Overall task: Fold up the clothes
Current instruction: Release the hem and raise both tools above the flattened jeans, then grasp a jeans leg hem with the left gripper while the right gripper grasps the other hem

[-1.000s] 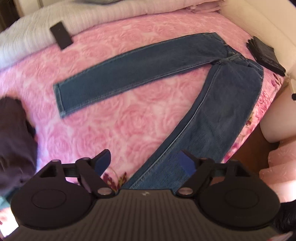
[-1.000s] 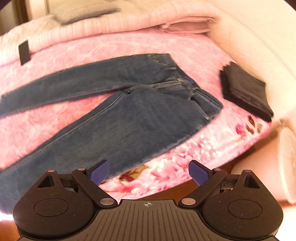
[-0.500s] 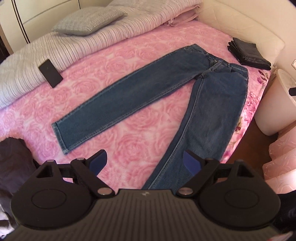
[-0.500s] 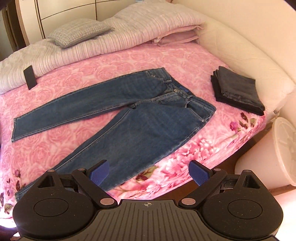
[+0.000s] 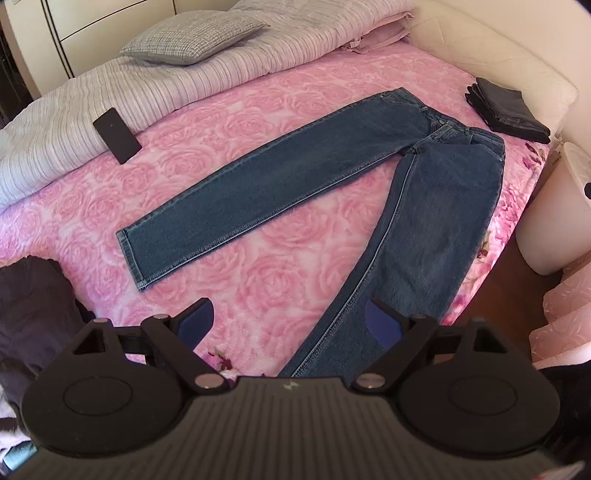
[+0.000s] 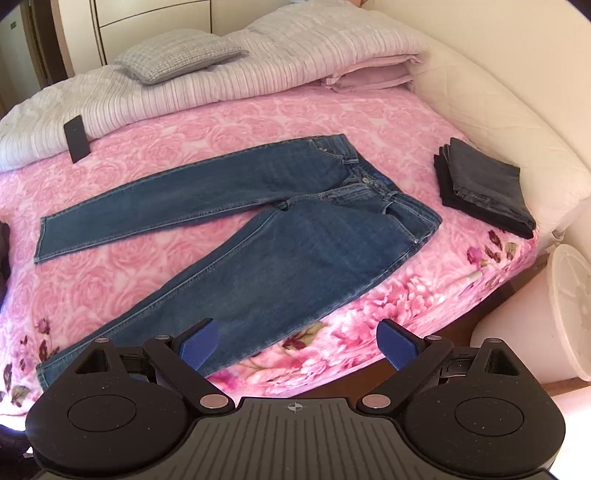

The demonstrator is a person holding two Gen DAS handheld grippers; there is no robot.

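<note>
I have both grippers held above the bed (image 5: pixel 229 122), and neither touches anything. The left gripper (image 5: pixel 290 325) has its fingers wide apart, over the near edge of the bed where the lower leg of the jeans (image 5: pixel 303 177) runs toward me. The right gripper (image 6: pixel 297 341) is spread just as wide, with its left finger above that same leg and its right finger above the flowered edge of the blanket.

The jeans lie flat and unfolded on the pink rose blanket, front side up. The waist sits toward the right side of the bed. One leg stretches out across the middle toward the left side; the other angles down to the near edge, and its hem reaches the near left corner in the right wrist view. The two legs are splayed well apart in a V.

A folded stack (image 6: pixel 484 186) of dark clothes sits at the right edge of the bed, near the waist but not touching it. A phone (image 5: pixel 117 134) lies at the far left, at the edge of the striped duvet (image 5: pixel 110 92). A grey pillow (image 5: pixel 192 35) rests on the duvet at the head of the bed. A dark heap (image 5: pixel 33 306) of cloth lies at the near left corner. A white bin (image 6: pixel 554 314) stands on the floor beside the near right corner.
</note>
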